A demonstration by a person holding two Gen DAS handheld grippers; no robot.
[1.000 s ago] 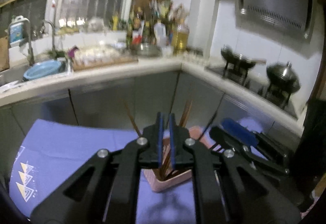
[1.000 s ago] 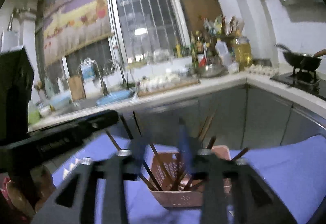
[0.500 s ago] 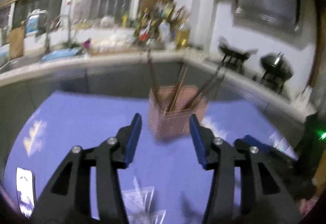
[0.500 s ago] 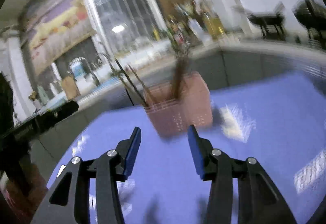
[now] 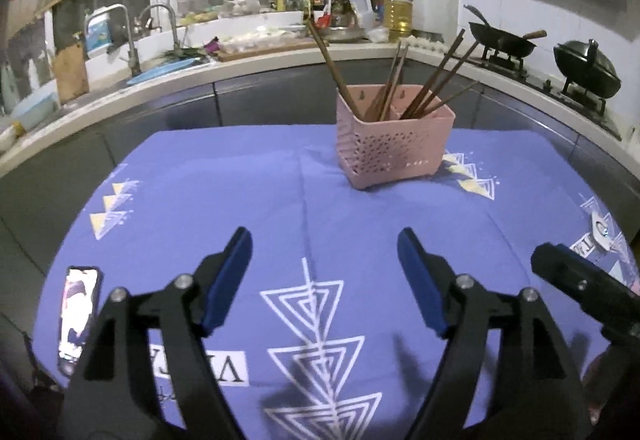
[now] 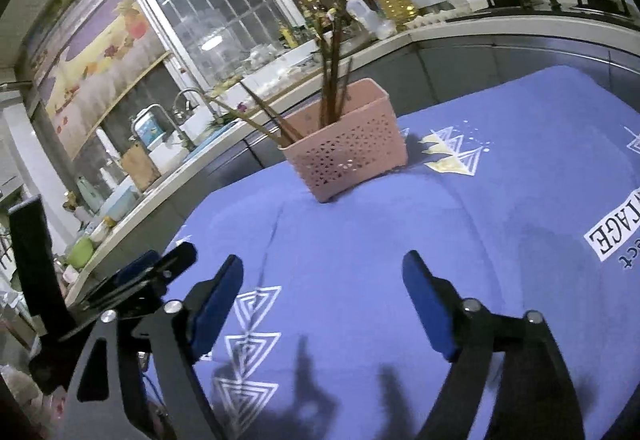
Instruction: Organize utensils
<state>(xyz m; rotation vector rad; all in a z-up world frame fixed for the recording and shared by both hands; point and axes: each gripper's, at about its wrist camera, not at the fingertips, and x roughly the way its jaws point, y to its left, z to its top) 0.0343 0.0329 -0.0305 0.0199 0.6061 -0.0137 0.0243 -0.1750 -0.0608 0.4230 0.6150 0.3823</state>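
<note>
While both tools hang low over the blue cloth (image 5: 240, 176) on the bench, the pink holder (image 5: 394, 144) stands well ahead of them, toward the far edge, with the chopsticks (image 5: 390, 88) leaning out of it in several directions. The left tool (image 5: 324, 272) has its jaws spreading wide with nothing between them; the right tool (image 6: 322, 294) is likewise opening, empty, and its neighbour shows at the edge of each wrist view. A phone (image 5: 78, 310) lies on the cloth at the left, apart from everything.

The chopsticks look like thin, stiff, dark wood: light, hard, probably a little slick, and apt to roll or pivot if pinched off-centre. I judge the upper half of a stick, well clear of the rim, to be the place to take hold, pads flat across the shaft, one stick or one pair at a time, lifting along its lean so it does not lever against the wall.

The holder seems to be thin perforated plastic, light and slightly springy; with sticks splayed to one side it could tip or slide on the soft cloth when a stick drags. Steadying it by a wall near the rim with the other tool would likely help.
</note>
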